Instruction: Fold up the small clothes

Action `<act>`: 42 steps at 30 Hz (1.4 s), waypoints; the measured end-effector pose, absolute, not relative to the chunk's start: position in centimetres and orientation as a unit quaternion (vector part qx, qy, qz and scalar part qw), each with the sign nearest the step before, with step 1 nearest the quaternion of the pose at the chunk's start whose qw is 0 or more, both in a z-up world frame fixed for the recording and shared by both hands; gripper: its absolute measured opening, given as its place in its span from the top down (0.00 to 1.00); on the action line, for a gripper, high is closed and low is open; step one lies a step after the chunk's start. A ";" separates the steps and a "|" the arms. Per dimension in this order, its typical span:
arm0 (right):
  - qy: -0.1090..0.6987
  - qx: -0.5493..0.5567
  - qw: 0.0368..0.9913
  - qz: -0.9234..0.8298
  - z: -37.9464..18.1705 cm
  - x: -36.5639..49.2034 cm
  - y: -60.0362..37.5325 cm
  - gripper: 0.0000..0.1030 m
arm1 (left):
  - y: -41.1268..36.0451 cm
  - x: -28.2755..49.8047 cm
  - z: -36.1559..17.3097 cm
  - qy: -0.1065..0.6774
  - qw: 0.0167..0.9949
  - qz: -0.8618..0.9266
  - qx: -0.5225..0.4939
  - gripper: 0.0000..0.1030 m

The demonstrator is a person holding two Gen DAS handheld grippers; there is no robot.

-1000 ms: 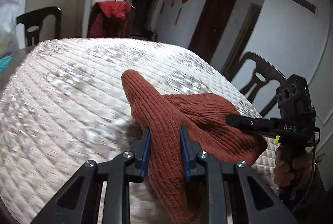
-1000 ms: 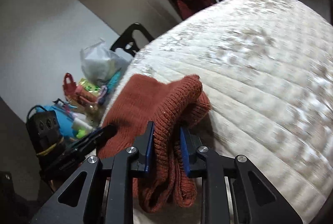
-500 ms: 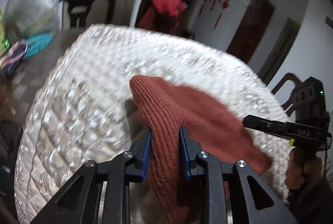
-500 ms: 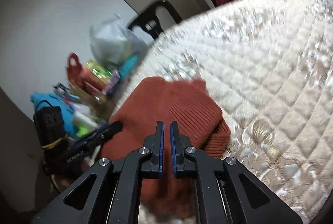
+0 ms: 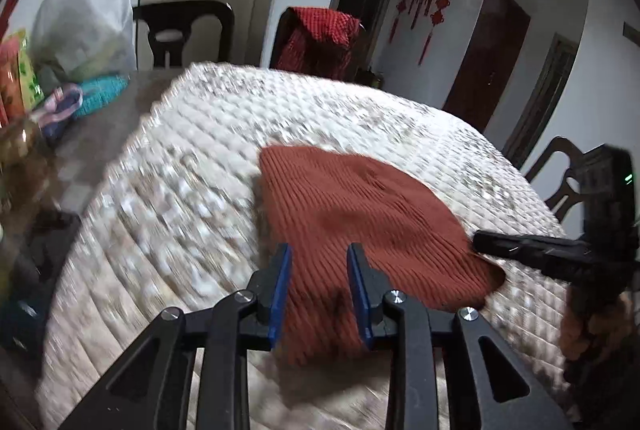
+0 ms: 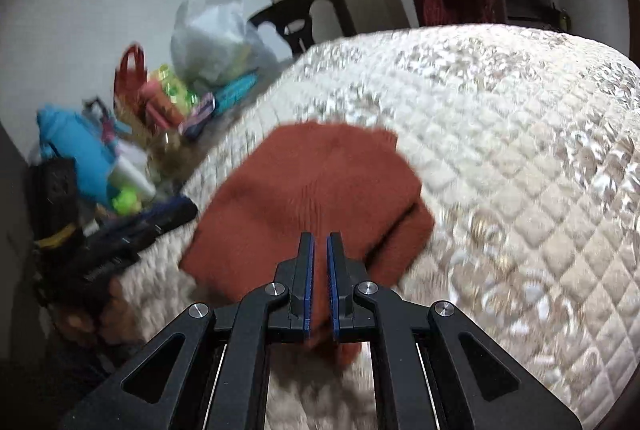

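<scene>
Left wrist view: the rust-red knit garment [image 5: 360,206] is seen lying spread and mostly flat on the quilted cover [image 5: 200,158] that is laid over the tabletop [image 5: 112,118]. Its near edge is taken between the pads of the left gripper [image 5: 319,248]. The knit fills the gap from pad to pad, so the edge is judged to be grasped, though how firmly cannot be told through the blur. From this gripper the garment runs forward and to the right, and its ribs run away along the line of the fingers.

Right wrist view: the right gripper [image 6: 320,236] is clenched, with only a thin slit left between the pads. Nothing is caught in it, and the red seen through the slit is read as garment lying below. The garment lies directly ahead of and under the fingers, with a thicker, doubled edge on its right side.

Relation for the next move: the left hand is the nearer, being already on the cloth. A fold is judged likely to be carried away from it, along the ribs. The right jaws would have to be opened before any corner is taken.

Containers: a pale plastic bag [image 5: 84,14] is noted at the far end of the tabletop, with greenish shapes showing through; its contents cannot be identified. Loose colourful packets lie beside it.
</scene>
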State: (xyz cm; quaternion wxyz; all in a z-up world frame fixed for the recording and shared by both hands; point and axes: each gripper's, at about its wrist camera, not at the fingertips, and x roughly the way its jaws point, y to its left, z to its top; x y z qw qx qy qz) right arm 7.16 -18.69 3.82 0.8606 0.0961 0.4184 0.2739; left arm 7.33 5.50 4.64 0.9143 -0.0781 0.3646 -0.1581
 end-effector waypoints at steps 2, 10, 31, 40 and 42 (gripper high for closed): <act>0.431 0.078 0.859 0.265 2.6 7.0 -18.4 0.94 | 4.4 7.0 3.7 0.383 0.911 -0.143 -0.053 0.69; 0.402 0.045 0.878 0.256 4.4 3.8 -19.3 0.86 | 3.8 4.1 4.3 0.378 0.919 -0.105 -0.033 0.67; 0.437 -0.037 0.877 0.199 0.3 1.0 -19.2 0.50 | 2.6 1.7 0.5 0.423 0.905 -0.042 -0.005 0.36; 0.435 -0.052 0.877 0.196 0.2 0.8 -18.8 0.47 | 2.2 1.8 0.3 0.422 0.905 -0.041 0.007 0.31; 0.435 -0.051 0.877 0.197 0.2 0.8 -18.8 0.47 | 2.2 1.8 0.3 0.422 0.905 -0.041 0.007 0.30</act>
